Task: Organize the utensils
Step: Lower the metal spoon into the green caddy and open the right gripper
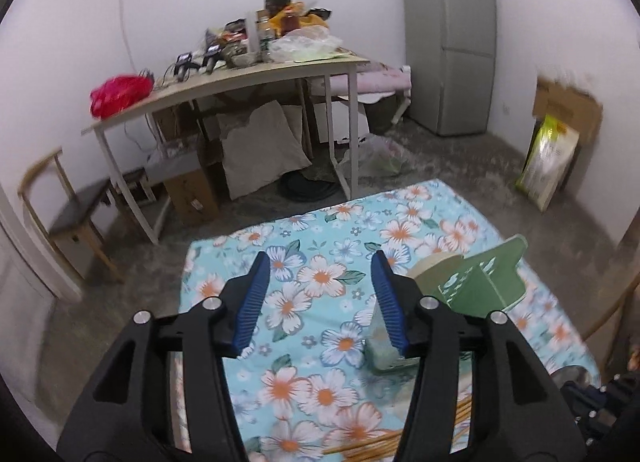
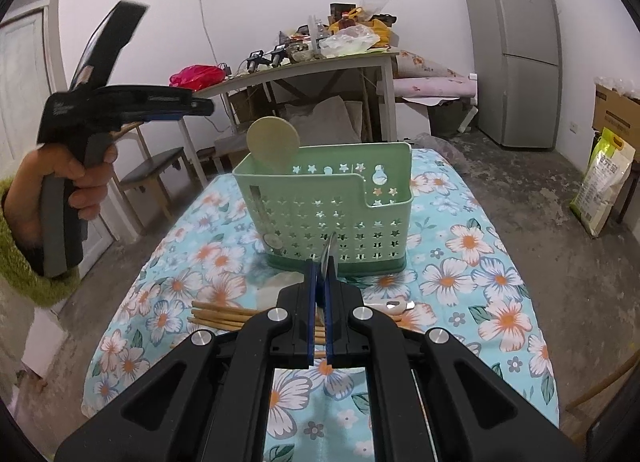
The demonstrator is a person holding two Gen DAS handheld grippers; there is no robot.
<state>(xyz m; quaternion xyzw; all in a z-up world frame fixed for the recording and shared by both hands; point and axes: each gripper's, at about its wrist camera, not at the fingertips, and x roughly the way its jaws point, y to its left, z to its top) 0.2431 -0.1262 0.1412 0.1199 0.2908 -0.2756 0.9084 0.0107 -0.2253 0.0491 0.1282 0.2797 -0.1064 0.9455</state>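
A green perforated utensil basket (image 2: pixel 340 214) stands on the floral tablecloth (image 2: pixel 472 262); a pale round-headed spatula (image 2: pixel 273 142) sticks up from its left side. My right gripper (image 2: pixel 320 266) is shut on a metal utensil (image 2: pixel 329 252), held edge-on just in front of the basket. Wooden chopsticks (image 2: pixel 218 316) lie on the cloth to its left, and a white-handled utensil (image 2: pixel 394 305) to its right. My left gripper (image 1: pixel 320 266) is open and empty above the cloth, left of the basket (image 1: pixel 480 282). It also shows raised at the left of the right wrist view (image 2: pixel 200 104).
A desk (image 2: pixel 304 66) cluttered with bags and bottles stands behind the table. A grey fridge (image 2: pixel 516 50) is at the back right. A wooden chair (image 2: pixel 154 170) stands at the left. A cardboard box (image 2: pixel 616 114) and a rice bag (image 2: pixel 604 182) are at the right wall.
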